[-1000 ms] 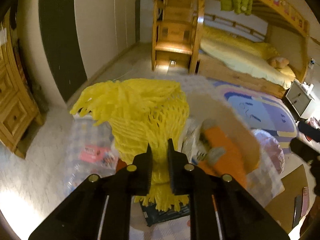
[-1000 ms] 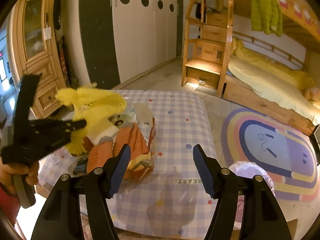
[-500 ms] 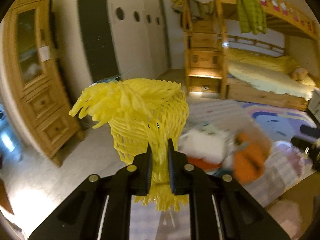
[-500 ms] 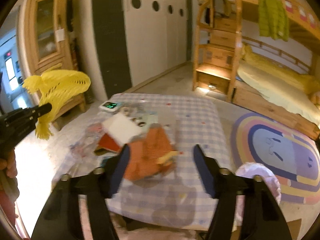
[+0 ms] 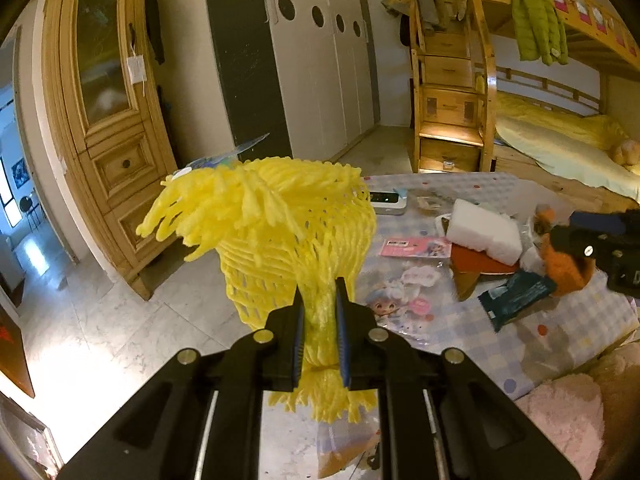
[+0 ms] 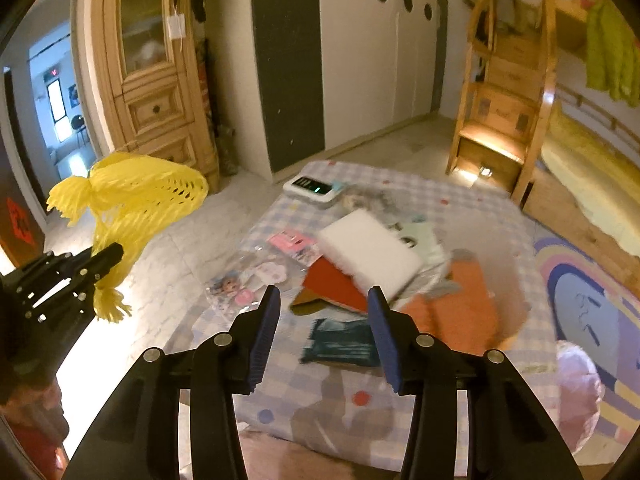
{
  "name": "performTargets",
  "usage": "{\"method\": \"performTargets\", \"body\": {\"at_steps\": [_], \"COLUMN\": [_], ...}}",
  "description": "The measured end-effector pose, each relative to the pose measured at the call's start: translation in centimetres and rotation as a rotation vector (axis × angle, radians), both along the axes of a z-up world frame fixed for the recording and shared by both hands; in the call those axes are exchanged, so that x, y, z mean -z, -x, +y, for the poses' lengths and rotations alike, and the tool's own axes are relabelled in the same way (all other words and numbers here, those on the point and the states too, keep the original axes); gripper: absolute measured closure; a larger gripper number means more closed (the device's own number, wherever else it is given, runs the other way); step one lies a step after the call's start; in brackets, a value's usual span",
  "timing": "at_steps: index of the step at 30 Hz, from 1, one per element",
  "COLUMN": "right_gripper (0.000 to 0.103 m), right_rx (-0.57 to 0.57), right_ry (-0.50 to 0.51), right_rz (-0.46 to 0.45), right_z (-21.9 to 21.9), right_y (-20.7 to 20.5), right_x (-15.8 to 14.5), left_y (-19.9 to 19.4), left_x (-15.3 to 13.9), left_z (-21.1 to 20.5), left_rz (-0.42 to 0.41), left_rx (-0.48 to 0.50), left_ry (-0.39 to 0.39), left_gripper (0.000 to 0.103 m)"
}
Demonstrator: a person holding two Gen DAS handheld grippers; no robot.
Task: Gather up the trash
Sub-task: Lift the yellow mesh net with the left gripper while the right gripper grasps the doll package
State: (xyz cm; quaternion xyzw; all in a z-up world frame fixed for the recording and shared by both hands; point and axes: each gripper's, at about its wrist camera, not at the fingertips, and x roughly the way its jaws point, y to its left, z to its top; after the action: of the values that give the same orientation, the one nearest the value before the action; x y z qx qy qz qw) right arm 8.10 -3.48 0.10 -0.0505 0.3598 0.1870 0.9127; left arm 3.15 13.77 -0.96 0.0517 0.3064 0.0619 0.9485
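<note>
Left wrist view: left gripper pinches the yellow foam net, which a second ago hung over the trash pile and is now out over the floor, left of the checked cloth. Right gripper, earlier wider, is closing with nothing between its pads, above the dark green packet. White foam block, orange glove and red card lie heaped just beyond.

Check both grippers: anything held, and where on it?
Left gripper pinches the yellow foam fruit net near its lower, bunched end. Right gripper holds nothing; its jaws are closing on air.
</note>
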Motion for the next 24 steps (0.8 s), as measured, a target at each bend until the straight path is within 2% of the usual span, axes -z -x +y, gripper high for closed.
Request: {"method": "performTargets", "body": {"at_steps": [6,13,15,17,24], "right_gripper": [0.056,0.055,0.054,0.048,0.048], "right_rx": [-0.028,-0.013,-0.004,0.003,0.048], "right_ry": [0.024,0.028,0.027,0.022,0.016], "right_rz": [0.052,0.103,0.126,0.143,0.198], "right_z": [4.2,7.2,7.8,8.1,8.3], "right_y": [-0.9,-2.0,-2.4,-2.8,-4.2], "right_x": [1.9,4.8,5.7,6.4,8.5], "left_y": [-1.7,-3.4,-3.1,-3.0,-2.7], "left_x": [4.2,8.6,9.0,9.4,10.0], "left_z": [1.4,2.5,2.8,3.0,3.5], "left_rz": [0.037,0.154,0.160,0.169,0.188], "left_rx": [0.039,0.118,0.137,0.156,0.186], "left_ry": [-0.019,0.015,0.021,0.028,0.039], "left_gripper": [0.092,0.092,0.092,0.092,0.092]}}
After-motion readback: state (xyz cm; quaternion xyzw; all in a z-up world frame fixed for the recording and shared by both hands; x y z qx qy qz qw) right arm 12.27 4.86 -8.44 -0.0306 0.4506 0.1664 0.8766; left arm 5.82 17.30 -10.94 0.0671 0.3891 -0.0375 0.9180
